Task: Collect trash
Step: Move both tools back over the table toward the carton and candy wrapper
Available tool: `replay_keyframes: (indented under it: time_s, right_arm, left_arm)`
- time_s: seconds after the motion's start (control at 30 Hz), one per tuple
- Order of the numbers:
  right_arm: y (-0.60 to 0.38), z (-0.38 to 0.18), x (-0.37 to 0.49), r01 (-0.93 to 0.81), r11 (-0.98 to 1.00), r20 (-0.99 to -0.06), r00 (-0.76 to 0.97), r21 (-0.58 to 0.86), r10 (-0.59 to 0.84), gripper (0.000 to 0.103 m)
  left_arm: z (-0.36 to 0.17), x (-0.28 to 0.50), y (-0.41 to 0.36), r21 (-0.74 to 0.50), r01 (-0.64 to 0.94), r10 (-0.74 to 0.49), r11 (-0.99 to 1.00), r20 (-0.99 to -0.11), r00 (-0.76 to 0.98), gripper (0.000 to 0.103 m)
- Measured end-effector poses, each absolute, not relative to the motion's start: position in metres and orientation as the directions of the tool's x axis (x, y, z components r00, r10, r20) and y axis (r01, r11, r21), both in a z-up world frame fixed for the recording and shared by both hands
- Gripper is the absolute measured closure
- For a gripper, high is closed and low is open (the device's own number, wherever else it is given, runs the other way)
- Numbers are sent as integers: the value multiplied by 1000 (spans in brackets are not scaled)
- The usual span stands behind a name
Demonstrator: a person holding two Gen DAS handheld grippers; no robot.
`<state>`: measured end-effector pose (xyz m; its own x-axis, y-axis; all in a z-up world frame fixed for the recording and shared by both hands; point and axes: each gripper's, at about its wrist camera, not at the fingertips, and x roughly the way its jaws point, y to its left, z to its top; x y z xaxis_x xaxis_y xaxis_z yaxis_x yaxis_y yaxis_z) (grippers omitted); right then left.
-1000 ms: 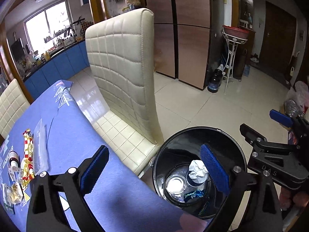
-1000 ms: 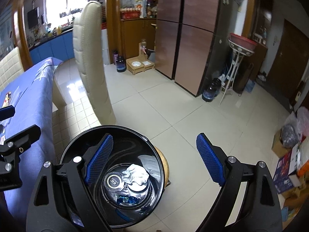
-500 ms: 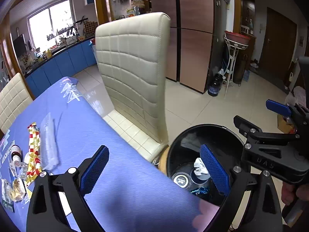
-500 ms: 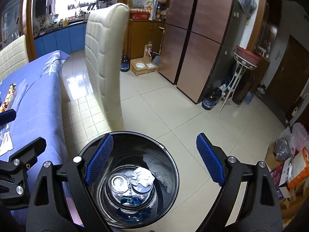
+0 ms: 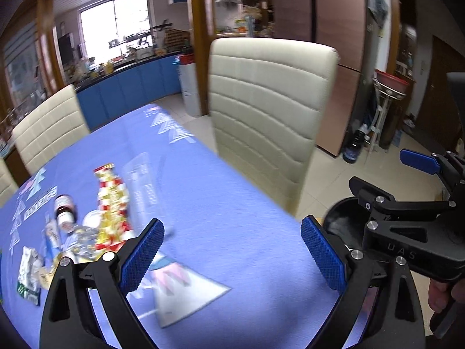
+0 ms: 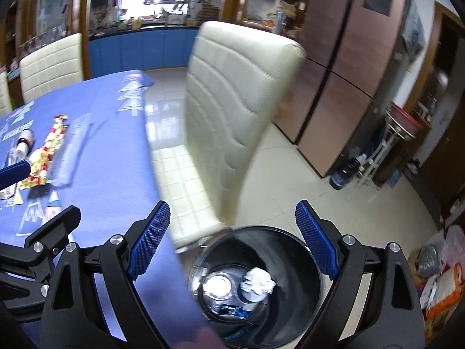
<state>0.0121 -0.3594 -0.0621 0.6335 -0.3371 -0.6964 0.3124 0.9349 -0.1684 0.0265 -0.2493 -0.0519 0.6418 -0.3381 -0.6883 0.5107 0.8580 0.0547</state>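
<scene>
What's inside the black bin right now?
In the black bin: a crumpled white paper wad, a round shiny lid or can top and a blue wrapper. The tablecloth edge and bin wall hide the rest.

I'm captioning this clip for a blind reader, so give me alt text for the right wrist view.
An open, empty right gripper hangs over a black trash bin on the tiled floor, which holds a crumpled white tissue and a round lid. To its left, a blue-clothed table carries a red-and-yellow wrapper and a small bottle; a cream chair stands behind.
</scene>
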Motion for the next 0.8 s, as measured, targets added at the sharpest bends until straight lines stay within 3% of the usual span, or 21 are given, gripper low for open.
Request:
replay_keyframes:
  time_s: [0.8]
  right_arm:
    - [-156, -74, 123, -105, 977, -772, 630, -184, -77, 18]
  left_arm:
    - [-73, 82, -39, 60, 87, -18, 994, -718, 696, 10]
